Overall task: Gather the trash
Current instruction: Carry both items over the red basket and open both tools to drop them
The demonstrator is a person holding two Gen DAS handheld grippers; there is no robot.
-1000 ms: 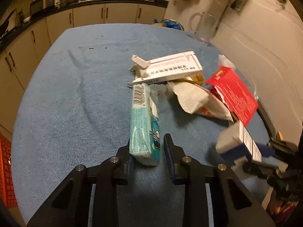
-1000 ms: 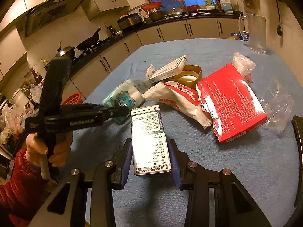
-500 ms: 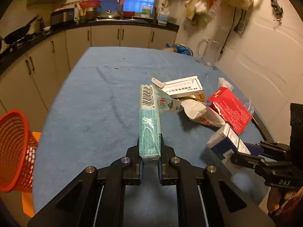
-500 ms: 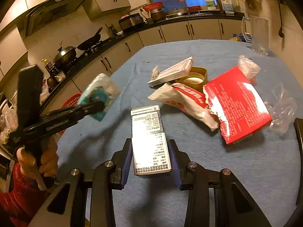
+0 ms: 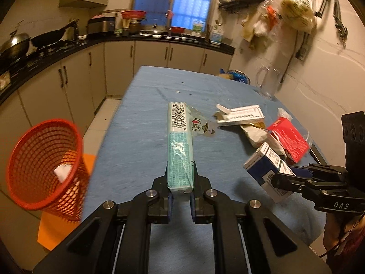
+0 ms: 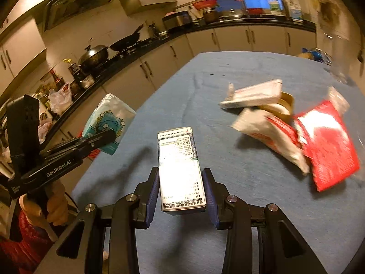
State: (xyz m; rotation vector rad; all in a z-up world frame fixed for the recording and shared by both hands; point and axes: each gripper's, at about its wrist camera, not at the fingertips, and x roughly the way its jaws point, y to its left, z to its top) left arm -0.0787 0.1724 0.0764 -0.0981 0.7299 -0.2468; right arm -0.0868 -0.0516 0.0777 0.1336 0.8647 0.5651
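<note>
My left gripper [image 5: 180, 173] is shut on a teal tissue pack [image 5: 180, 146] and holds it in the air over the blue table's left edge; the pack also shows in the right wrist view [image 6: 107, 125]. My right gripper [image 6: 180, 182] is shut on a blue-and-white carton [image 6: 179, 166], lifted above the table; it also shows in the left wrist view [image 5: 268, 171]. A red mesh bin [image 5: 45, 166] stands on the floor to the left, with white trash inside. On the table lie a white flat box [image 5: 241, 115], a white-red wrapper [image 6: 269, 134] and a red box [image 6: 328, 143].
The blue-covered table [image 5: 141, 137] fills the middle. A clear glass jug [image 5: 268, 84] stands at its far right. Kitchen cabinets and a counter with pans run along the left and back. An orange mat [image 5: 52, 228] lies under the bin.
My left gripper closed on the tissue pack, lifted it off the table and swung left toward the red bin. My right gripper kept hold of the carton and also shifted left.
</note>
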